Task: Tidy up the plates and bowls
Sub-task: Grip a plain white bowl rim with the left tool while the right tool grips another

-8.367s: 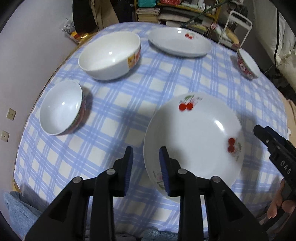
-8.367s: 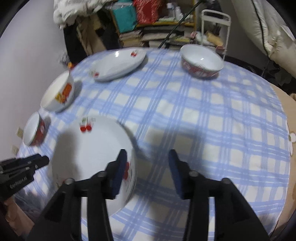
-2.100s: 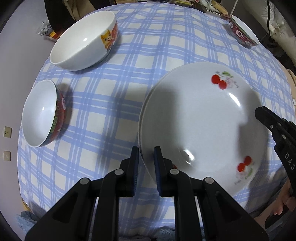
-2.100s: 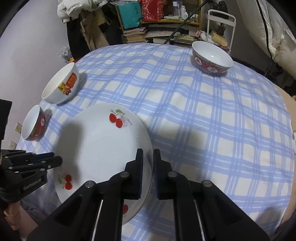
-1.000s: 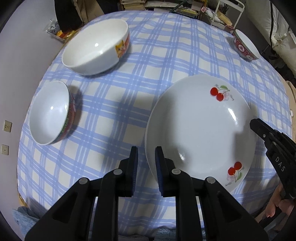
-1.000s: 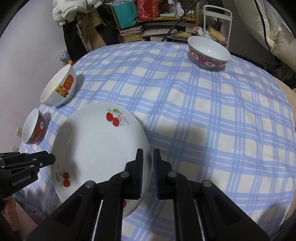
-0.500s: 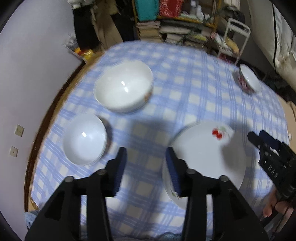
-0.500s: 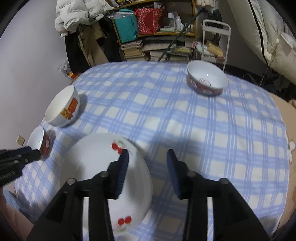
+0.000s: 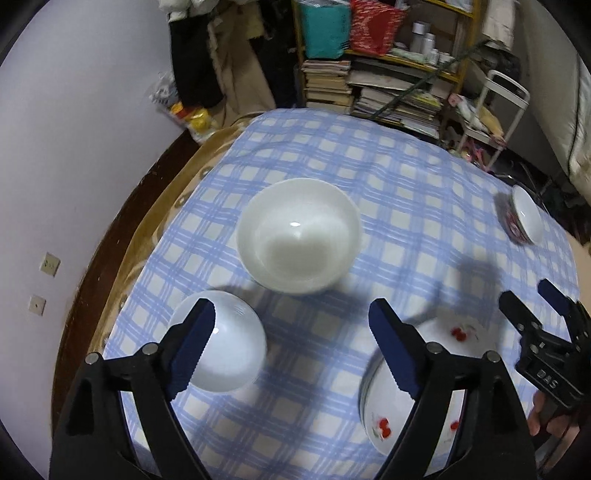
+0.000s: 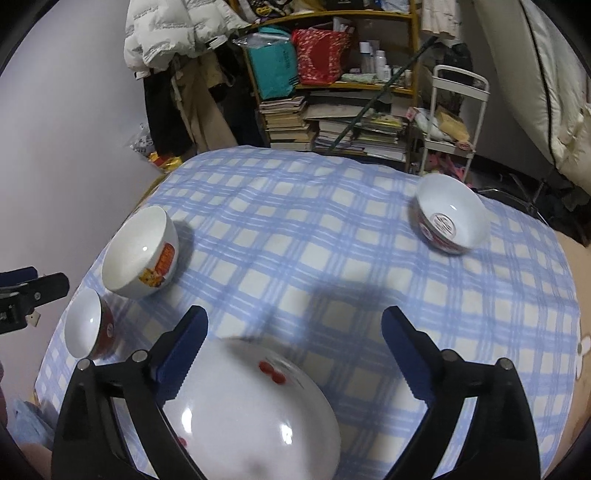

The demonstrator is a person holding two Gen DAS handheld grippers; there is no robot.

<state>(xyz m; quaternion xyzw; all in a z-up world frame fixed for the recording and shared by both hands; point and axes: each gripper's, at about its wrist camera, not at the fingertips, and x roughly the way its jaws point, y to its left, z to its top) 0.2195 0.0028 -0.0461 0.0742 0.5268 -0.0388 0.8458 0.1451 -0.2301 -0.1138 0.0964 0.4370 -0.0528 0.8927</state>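
Note:
Stacked cherry plates lie near the front edge of the blue checked tablecloth; they also show in the right wrist view. My left gripper is open and empty, raised above the cloth between a small red-sided bowl and the plates. My right gripper is open and empty, raised over the plates. A large white bowl with a cartoon print stands behind. A red-patterned bowl stands at the far right.
The small red-sided bowl also shows in the right wrist view. Behind the round table are a shelf with stacked books, hanging coats and a white cart. A wall is on the left.
Both grippers let go of the plate stack, opened wide and pulled up and back. The plates now rest on the cloth.

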